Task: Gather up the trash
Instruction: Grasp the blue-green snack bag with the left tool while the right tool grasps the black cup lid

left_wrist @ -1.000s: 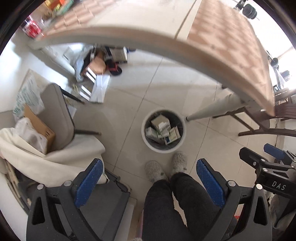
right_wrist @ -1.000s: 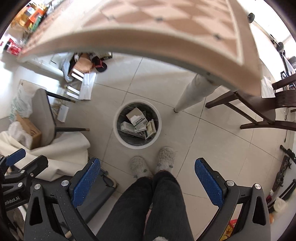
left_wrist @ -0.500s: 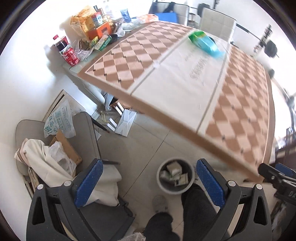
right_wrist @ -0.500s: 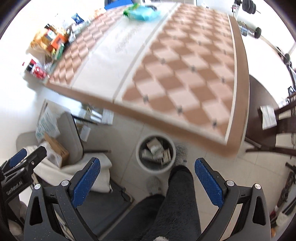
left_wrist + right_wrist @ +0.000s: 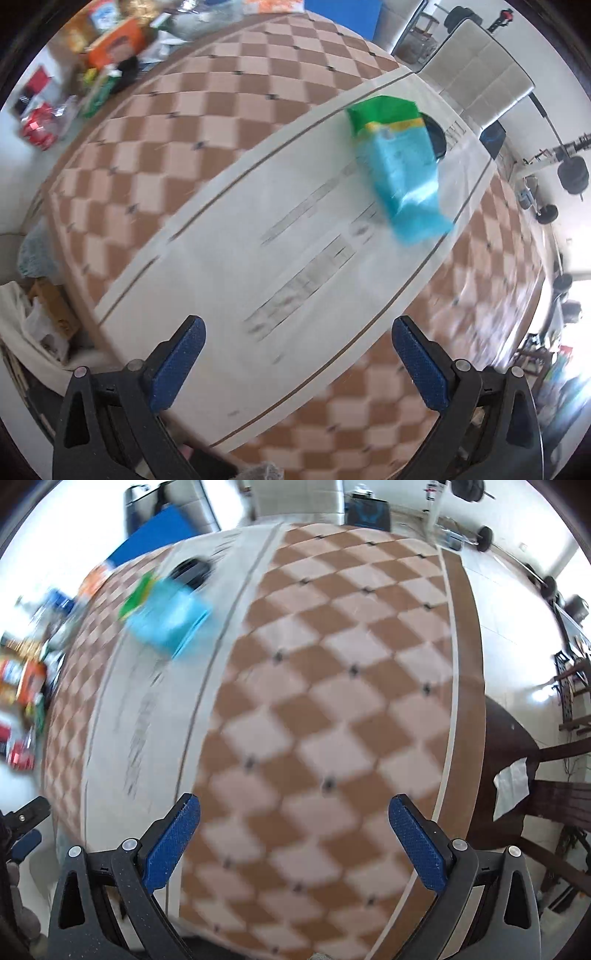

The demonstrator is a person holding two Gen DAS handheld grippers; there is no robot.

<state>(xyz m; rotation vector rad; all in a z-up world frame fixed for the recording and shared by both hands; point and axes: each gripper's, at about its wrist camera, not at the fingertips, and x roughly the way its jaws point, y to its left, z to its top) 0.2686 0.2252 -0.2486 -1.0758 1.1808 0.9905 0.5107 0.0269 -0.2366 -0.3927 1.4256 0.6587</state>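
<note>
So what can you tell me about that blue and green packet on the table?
The packet is a soft, shiny bag, plastic by the look of it, light blue with a green end and a yellow stripe between. It lies flat on the pale middle strip of the checkered table, partly over a dark round thing. Nothing grips it. Its print is blurred.

Bright daylight floods both views, blowing out the far right. Motion blur smears the checkered table (image 5: 155, 155) and the blue packet (image 5: 404, 173), while the fisheye bends every edge.
</note>
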